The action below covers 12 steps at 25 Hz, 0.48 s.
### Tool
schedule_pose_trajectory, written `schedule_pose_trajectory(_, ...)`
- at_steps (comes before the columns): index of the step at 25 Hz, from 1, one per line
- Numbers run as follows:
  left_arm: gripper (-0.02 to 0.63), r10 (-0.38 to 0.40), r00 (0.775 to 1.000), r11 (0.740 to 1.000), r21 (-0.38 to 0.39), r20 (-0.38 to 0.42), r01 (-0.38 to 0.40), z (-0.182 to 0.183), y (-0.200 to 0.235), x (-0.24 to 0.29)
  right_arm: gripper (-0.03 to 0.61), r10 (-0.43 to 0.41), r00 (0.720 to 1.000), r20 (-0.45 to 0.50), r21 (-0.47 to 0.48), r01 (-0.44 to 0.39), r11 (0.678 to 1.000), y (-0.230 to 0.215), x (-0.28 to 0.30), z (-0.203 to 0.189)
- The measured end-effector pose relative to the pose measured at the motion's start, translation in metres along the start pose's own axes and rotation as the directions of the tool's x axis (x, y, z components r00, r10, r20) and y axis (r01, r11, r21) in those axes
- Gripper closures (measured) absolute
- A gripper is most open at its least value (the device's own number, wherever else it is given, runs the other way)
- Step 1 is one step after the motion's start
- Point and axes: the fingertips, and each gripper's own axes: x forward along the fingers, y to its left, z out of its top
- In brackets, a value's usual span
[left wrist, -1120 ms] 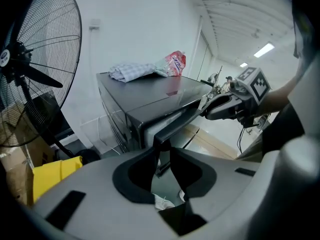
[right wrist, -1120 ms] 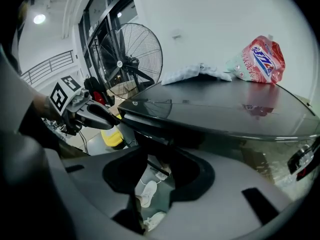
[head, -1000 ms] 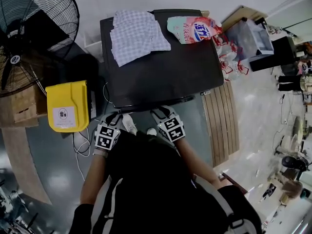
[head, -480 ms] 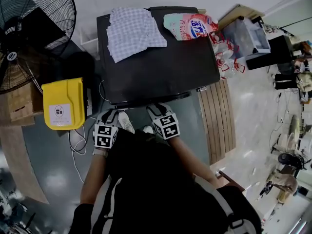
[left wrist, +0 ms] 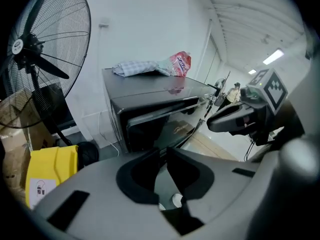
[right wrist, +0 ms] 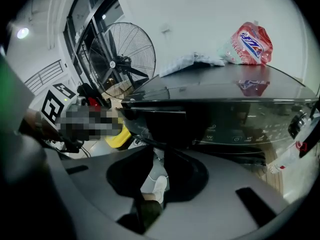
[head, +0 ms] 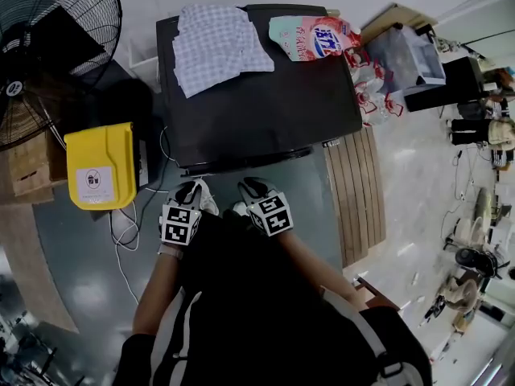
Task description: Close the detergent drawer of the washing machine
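The dark washing machine (head: 265, 111) stands before me, seen from above in the head view. Its drawer front (right wrist: 155, 121) is the dark panel at the upper left of the face, also seen as the drawer front (left wrist: 150, 121); how far it stands out I cannot tell. My left gripper (head: 187, 190) and right gripper (head: 251, 187) hang side by side just short of the machine's front edge, touching nothing. The jaws of both have just been closing. The left gripper (left wrist: 161, 154) and the right gripper (right wrist: 159, 151) each show a narrow gap with nothing between the pads.
A checked cloth (head: 219, 47) and a detergent bag (head: 310, 37) lie on the machine's top. Left of it are a yellow box (head: 100, 166), a big fan (head: 48, 47) and a white cable (head: 121, 232). Wooden slats (head: 354, 191) lie at the right.
Both grippers have drawn slightly back from the machine's front edge, and the right one has shifted towards the left one. The cloth and the bag lie as before.
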Motion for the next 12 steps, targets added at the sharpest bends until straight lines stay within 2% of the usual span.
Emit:
schedule_pose_trajectory(5, 0.592, -0.05, 0.999, 0.998, 0.037, -0.004, 0.05, 0.009, -0.009, 0.008, 0.538, -0.001, 1.0, 0.0, -0.059, 0.001, 0.998, 0.002, 0.007, 0.011)
schedule_pose_trajectory(12, 0.602, -0.117, 0.993, 0.991, 0.058, -0.035, 0.119, 0.016, -0.015, 0.015, 0.554, 0.008, 1.0, -0.012, -0.103, -0.009, 0.995, 0.005, 0.017, 0.025)
